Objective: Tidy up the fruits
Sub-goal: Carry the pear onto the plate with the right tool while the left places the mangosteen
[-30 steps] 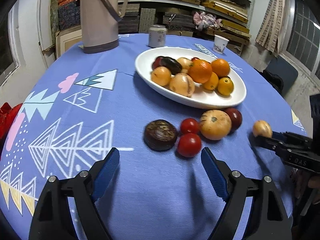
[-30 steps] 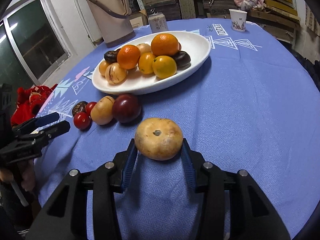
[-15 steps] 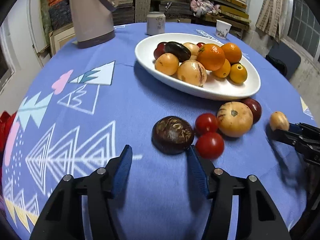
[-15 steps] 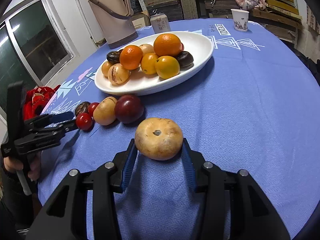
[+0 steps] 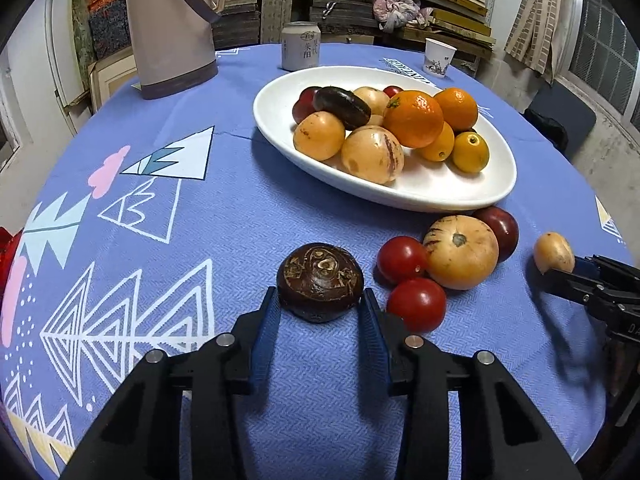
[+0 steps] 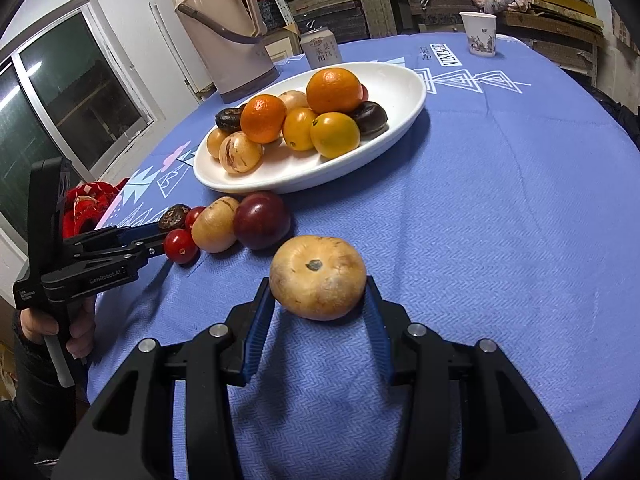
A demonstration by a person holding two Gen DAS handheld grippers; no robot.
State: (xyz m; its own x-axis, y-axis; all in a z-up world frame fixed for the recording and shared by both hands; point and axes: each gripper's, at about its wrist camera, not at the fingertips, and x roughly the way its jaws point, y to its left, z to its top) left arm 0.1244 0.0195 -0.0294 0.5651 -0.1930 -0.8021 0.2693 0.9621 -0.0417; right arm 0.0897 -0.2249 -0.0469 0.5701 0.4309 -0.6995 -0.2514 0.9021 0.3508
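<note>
L gripper (image 5: 320, 312) jaws closing, dark brown fruit (image 5: 320, 280) square between pads, flat side up. R gripper (image 6: 320, 306) clamped on tan fruit (image 6: 318, 276). Plate (image 5: 432, 196) lies beyond, toward table's far edge.

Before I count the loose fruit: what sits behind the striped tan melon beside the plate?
A dark red plum touches the striped tan melon from behind; the melon covers its lower left.
</note>
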